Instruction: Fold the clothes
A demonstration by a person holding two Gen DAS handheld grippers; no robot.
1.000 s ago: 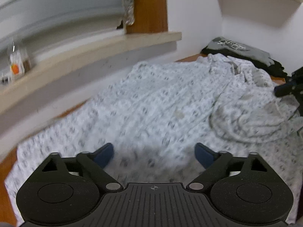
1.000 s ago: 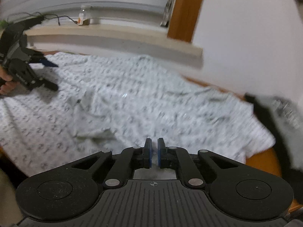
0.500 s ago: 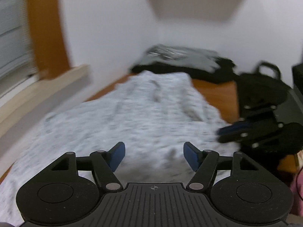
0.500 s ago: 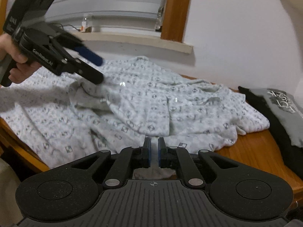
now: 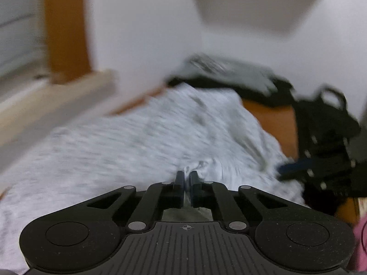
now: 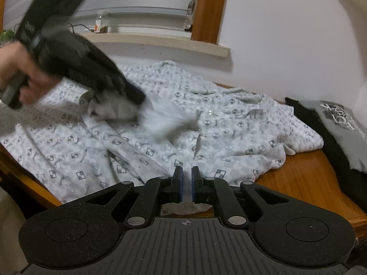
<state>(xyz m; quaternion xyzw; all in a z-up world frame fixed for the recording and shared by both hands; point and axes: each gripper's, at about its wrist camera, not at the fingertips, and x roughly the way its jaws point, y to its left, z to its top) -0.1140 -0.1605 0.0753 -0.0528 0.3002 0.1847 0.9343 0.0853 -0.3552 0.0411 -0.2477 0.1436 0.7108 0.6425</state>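
My left gripper (image 5: 187, 174) sits at the lower centre of its own blurred view, its two fingers pressed together on a bunched ridge of the patterned shirt (image 5: 142, 146), which puckers right at the tips. The shirt fills the middle of that frame, spread over the wooden table (image 5: 271, 116), whose bare orange surface shows at centre right. Beyond it, at upper centre, a pile of dark clothes (image 5: 231, 73) lies against the white wall. My right gripper (image 5: 321, 160) appears as a black shape at the right edge, at the shirt's near border.

From the right wrist, my right gripper (image 6: 187, 176) is at the lower centre of the frame, fingers clenched with only a thin gap, and a scrap of the shirt's edge shows behind them, pinched between the pads. The shirt (image 6: 229, 123) lies rumpled across the middle of this frame, reaching the table's front edge at lower left; bare wood (image 6: 305, 174) shows at lower right. At upper left my hand (image 6: 29, 78) grips the left gripper (image 6: 135, 96), motion-blurred, its tips down on a gathered lump of the fabric. A folded grey and black garment (image 6: 339, 119) rests at the right edge, just beside the shirt. A small bottle (image 6: 101, 21) stands on the window sill (image 6: 160, 43) at upper centre.
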